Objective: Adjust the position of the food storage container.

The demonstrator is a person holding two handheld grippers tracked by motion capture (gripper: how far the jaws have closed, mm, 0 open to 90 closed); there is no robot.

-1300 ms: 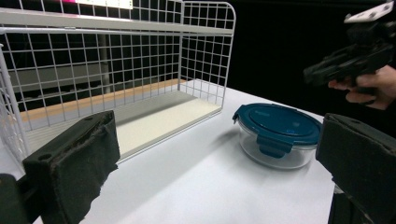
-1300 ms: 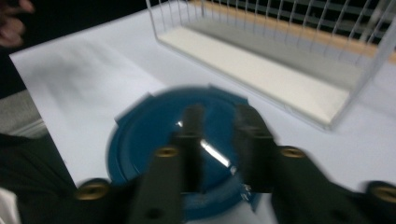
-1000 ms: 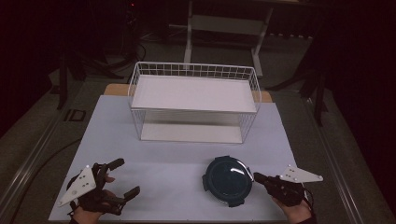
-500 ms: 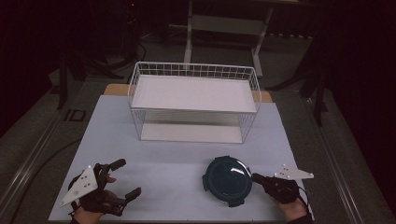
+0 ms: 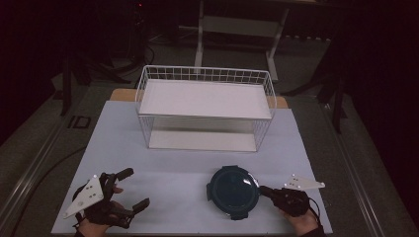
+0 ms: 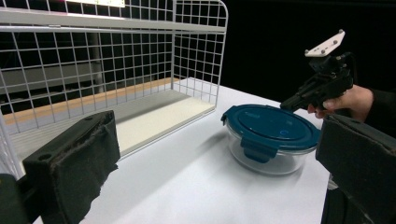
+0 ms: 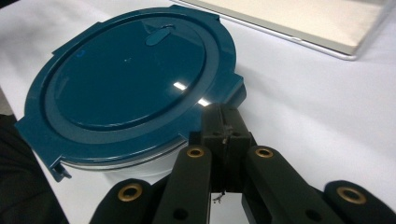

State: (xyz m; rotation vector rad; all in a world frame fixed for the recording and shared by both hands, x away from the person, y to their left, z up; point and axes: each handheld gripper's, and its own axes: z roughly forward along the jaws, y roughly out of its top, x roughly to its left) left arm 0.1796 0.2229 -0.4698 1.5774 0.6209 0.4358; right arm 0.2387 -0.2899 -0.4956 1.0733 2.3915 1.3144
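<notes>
- Container (image 5: 233,191) with blue lid, seen from the high view, near the front edge of the table (image 5: 188,163), right of middle; right gripper (image 5: 264,189) clenched, tip at its rim; left gripper (image 5: 132,187) released, near the front left corner. One container, one wire rack (image 5: 205,106), two grippers.
- From the left gripper view: container (image 6: 271,137) standing shut on the table, just beside the rack (image 6: 116,70); right gripper (image 6: 292,100) over its far edge.
- From the right gripper view: lid (image 7: 135,79) latched, closed right gripper (image 7: 223,116) close against a clip; looks barely begun, with opening or moving left to do.
</notes>
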